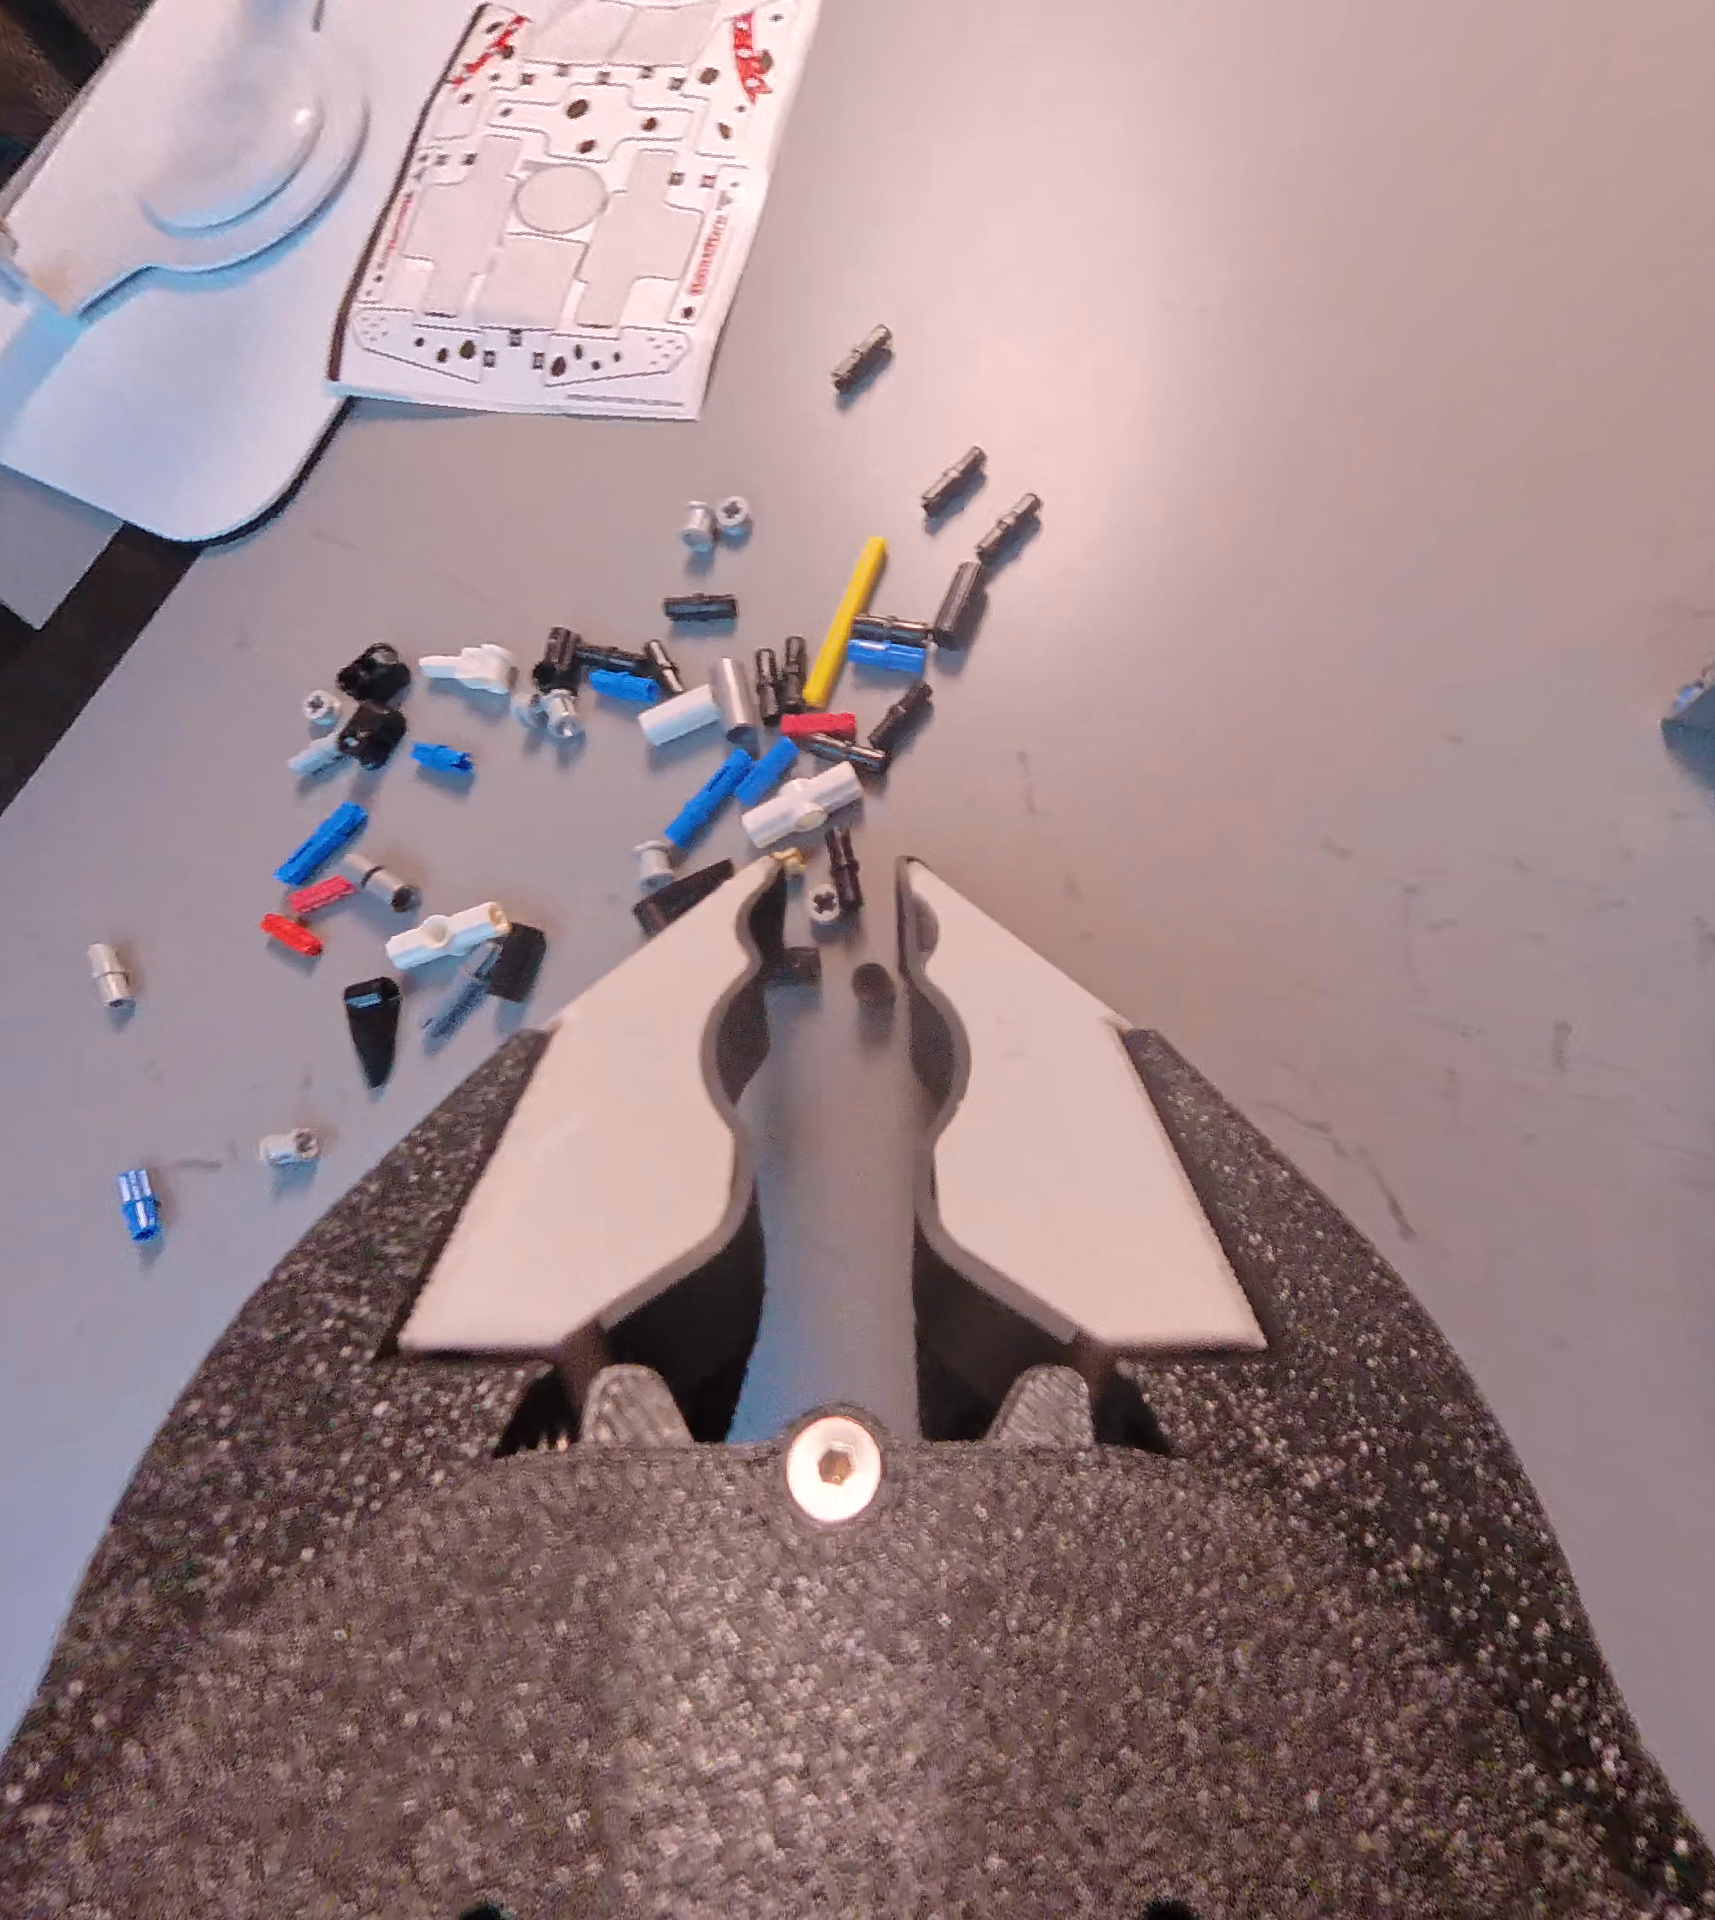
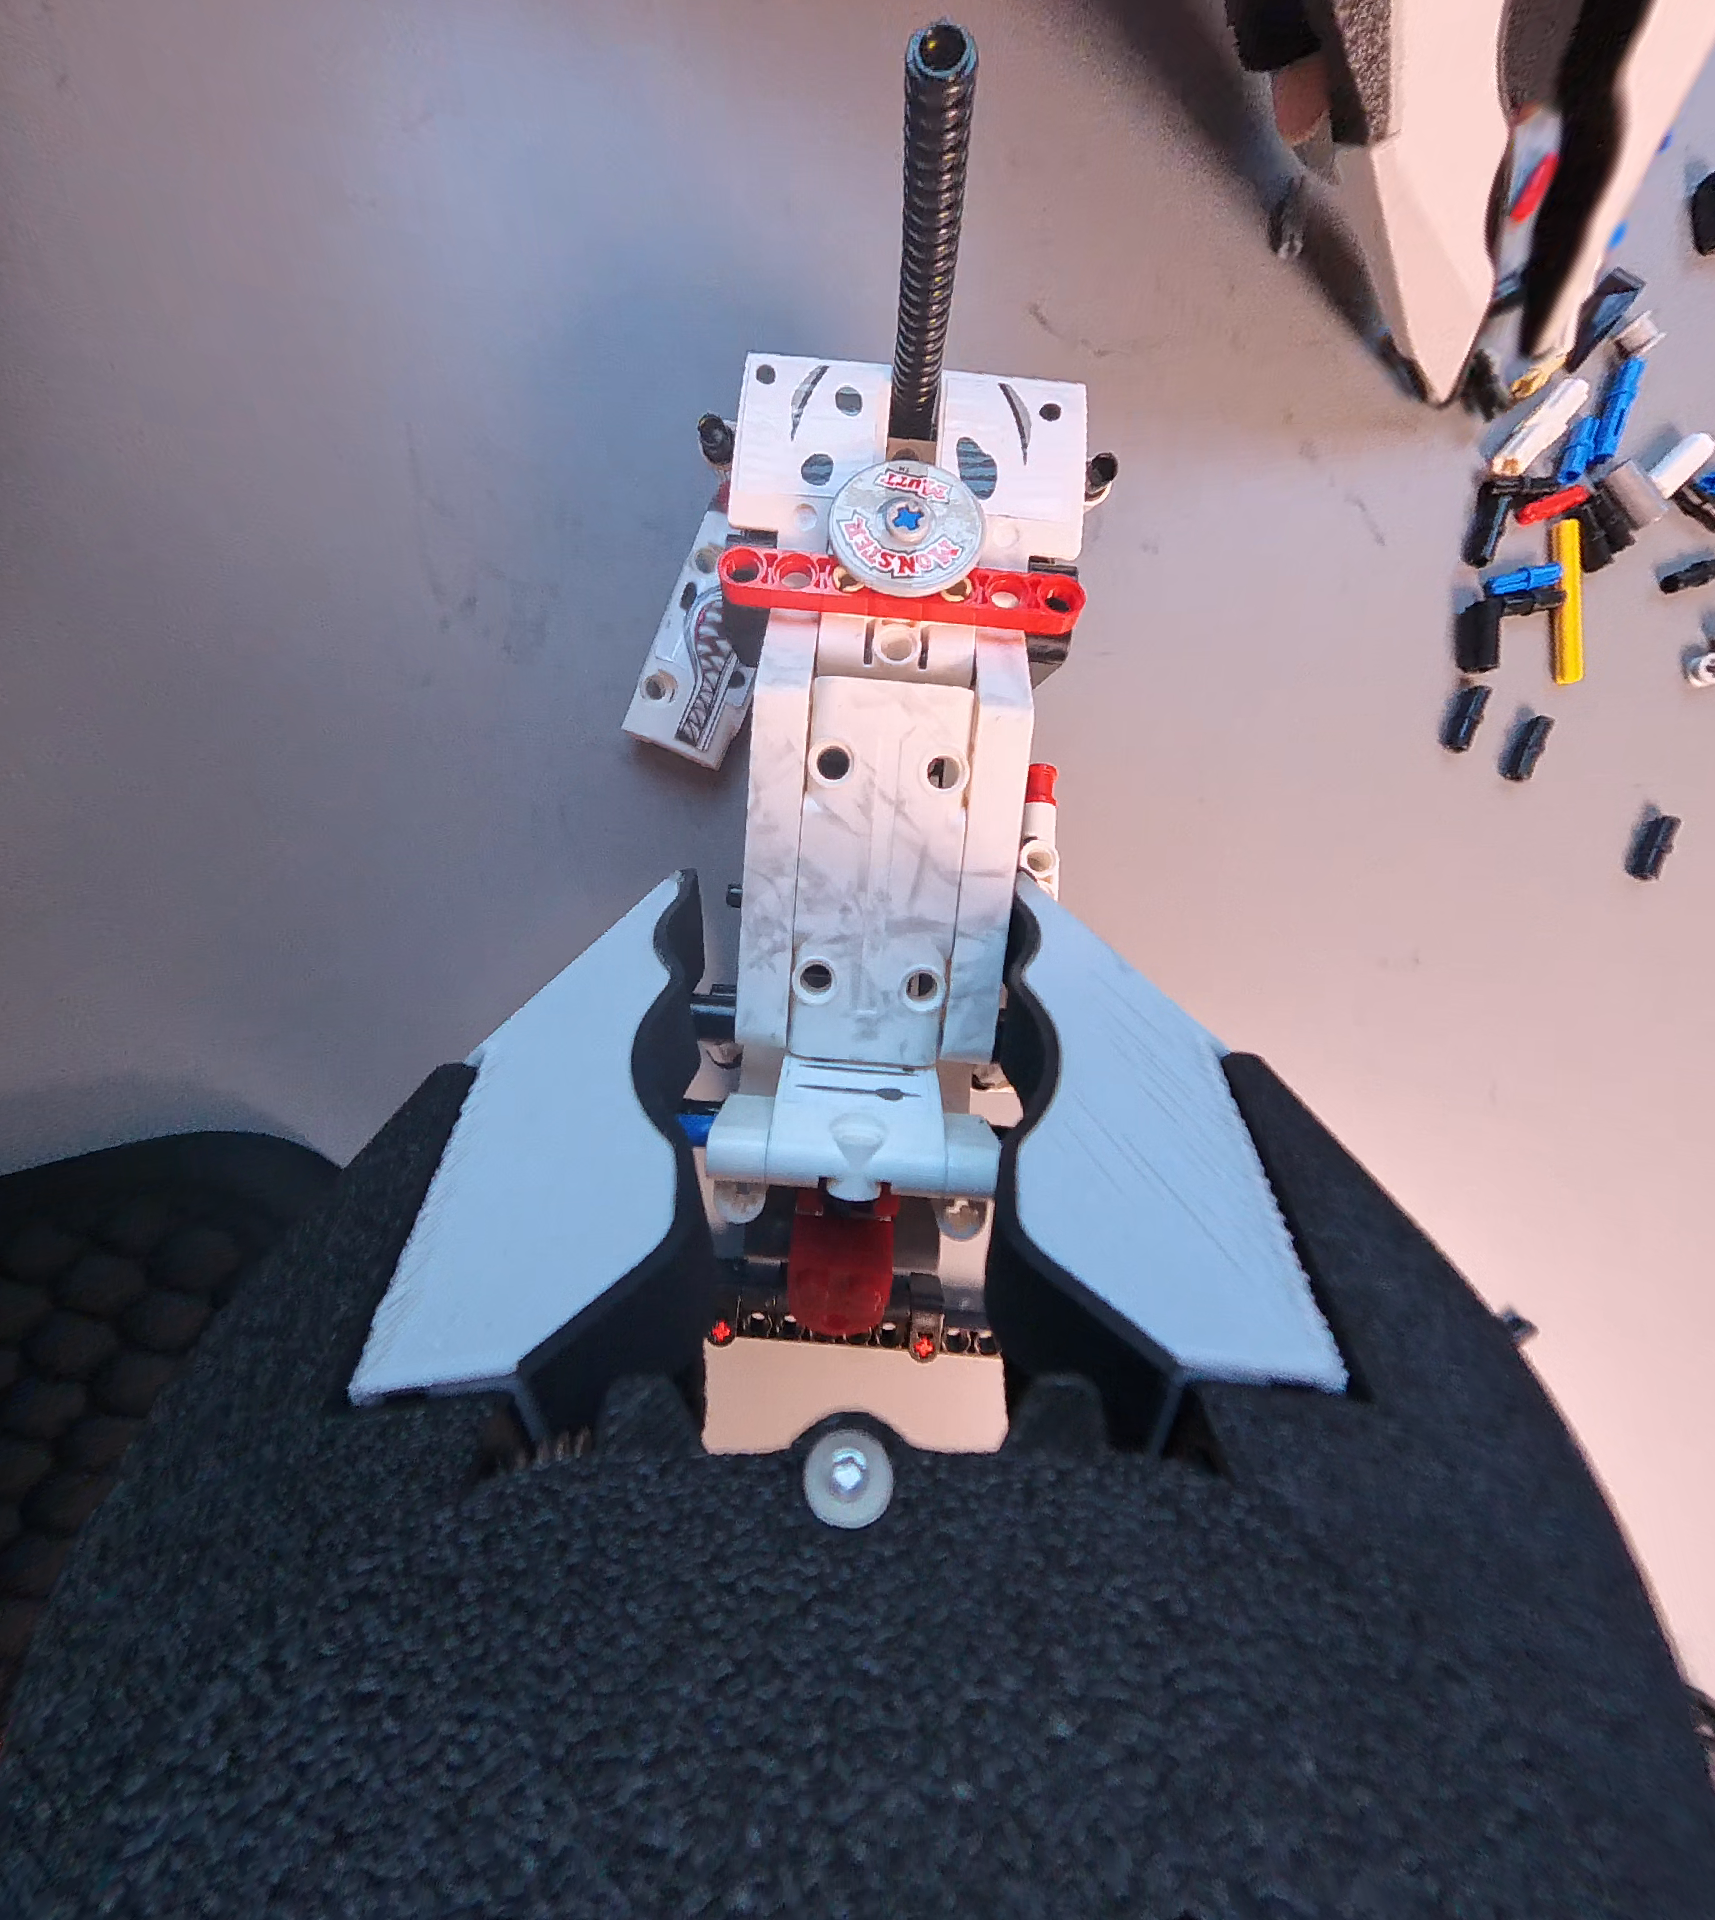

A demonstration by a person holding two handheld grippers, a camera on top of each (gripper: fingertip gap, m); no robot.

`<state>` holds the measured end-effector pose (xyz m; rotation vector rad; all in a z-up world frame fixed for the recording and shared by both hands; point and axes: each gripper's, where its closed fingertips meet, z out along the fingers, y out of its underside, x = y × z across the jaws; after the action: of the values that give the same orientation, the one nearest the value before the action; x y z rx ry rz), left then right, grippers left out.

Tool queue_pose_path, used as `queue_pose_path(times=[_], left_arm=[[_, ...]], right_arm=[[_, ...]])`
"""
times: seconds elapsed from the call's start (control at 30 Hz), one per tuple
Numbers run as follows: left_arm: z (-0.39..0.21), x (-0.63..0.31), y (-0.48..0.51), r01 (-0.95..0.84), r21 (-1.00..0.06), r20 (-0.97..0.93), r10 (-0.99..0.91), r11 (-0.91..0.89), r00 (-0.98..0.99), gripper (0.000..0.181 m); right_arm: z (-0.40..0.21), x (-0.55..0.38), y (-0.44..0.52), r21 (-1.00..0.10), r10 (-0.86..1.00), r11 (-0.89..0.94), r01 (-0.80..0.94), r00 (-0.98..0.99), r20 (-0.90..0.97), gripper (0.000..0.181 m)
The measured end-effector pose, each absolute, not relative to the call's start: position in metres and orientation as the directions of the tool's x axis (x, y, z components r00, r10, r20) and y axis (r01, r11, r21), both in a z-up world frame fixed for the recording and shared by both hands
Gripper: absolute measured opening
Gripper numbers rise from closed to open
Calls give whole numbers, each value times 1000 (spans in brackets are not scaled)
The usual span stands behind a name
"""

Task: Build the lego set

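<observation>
- Left wrist view: the left hand-held gripper (image 1: pixel 840 883) hangs low over the grey desk (image 1: pixel 1300 416), its two pale fingers spread with nothing between them.
- Just past its fingertips lies a loose scatter of small lego pieces (image 1: pixel 624 727): black pins, blue pins, short red pins, grey bushes and white connectors.
- A yellow axle (image 1: pixel 845 621) lies slantwise in the far part of the scatter, touching black and blue pins beside it.
- A black wedge-shaped piece (image 1: pixel 373 1023) lies apart on the near left of the scatter.
- A used sticker sheet (image 1: pixel 562 197) lies flat at the far side of the desk, beside a white stand base (image 1: pixel 105 343) at the far left.
- At the right edge of this view, part of the other gripper and its load shows, too cut off to tell more.
- Right wrist view: the right hand-held gripper (image 2: pixel 858 914) pinches the half-built lego model (image 2: pixel 884 883) at its white curved body, one finger on each side.
- The model points away from the camera; a red beam (image 2: pixel 900 584) crosses it, with a round grey disc (image 2: pixel 905 530) seated over the beam's middle.
- A black ribbed hose (image 2: pixel 931 229) stands out from the model's far end.
- A white panel with a toothed-mouth sticker (image 2: pixel 692 675) hangs tilted at the model's left side.
- The same loose pieces lie on the desk at the upper right, well apart from the model, with the left gripper above them.
</observation>
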<state>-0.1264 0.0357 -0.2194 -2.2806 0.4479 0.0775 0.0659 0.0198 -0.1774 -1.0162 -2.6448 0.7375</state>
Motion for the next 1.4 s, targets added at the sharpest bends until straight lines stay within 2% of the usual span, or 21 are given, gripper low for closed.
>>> queue_pose_path(times=[0.07,0.17,0.27,0.4,0.57,0.63,0.77,0.87,0.93,1.03,1.17,1.23,1.4], left_arm=[[-209,-129,35,-292,-745,-170,-253,-600,953,33],[-183,-117,25,-179,-830,-54,-242,-529,969,41],[-157,-89,2,-37,-891,132,-336,-453,933,45],[-121,-57,-31,135,-923,310,-488,-361,816,60],[-131,-32,-54,95,-916,323,-573,-391,753,88],[-132,-26,-57,79,-919,314,-597,-386,738,91],[-149,-24,-54,-45,-920,207,-582,-389,786,83],[-152,-29,-52,-95,-919,147,-557,-382,817,54],[-152,-32,-51,-88,-923,141,-544,-374,827,40],[-151,-33,-51,-100,-924,125,-537,-370,834,38],[-150,-35,-50,-134,-926,77,-525,-353,848,38],[-149,-40,-47,-145,-930,48,-502,-338,863,36],[-141,-57,-46,-107,-943,63,-483,-315,873,44]], right_arm=[[-177,63,19,-524,669,642,559,-743,26,56],[-177,59,16,-529,654,652,543,-756,32,56],[-177,51,14,-536,638,662,524,-770,36,56],[-176,36,11,-545,608,680,490,-793,46,56],[-176,13,2,-534,547,727,432,-835,69,56],[-176,5,-2,-531,535,736,421,-841,76,57],[-175,-7,-10,-554,544,731,399,-830,120,57],[-163,-11,-8,-591,599,702,398,-778,187,72],[-143,-8,-8,-654,648,657,375,-725,236,75],[-113,8,-5,-725,716,609,322,-616,328,71],[-106,48,-15,-766,758,571,294,-547,355,51],[-120,65,-32,-779,761,544,311,-575,301,42],[-181,66,-51,-749,771,525,405,-599,217,43]])
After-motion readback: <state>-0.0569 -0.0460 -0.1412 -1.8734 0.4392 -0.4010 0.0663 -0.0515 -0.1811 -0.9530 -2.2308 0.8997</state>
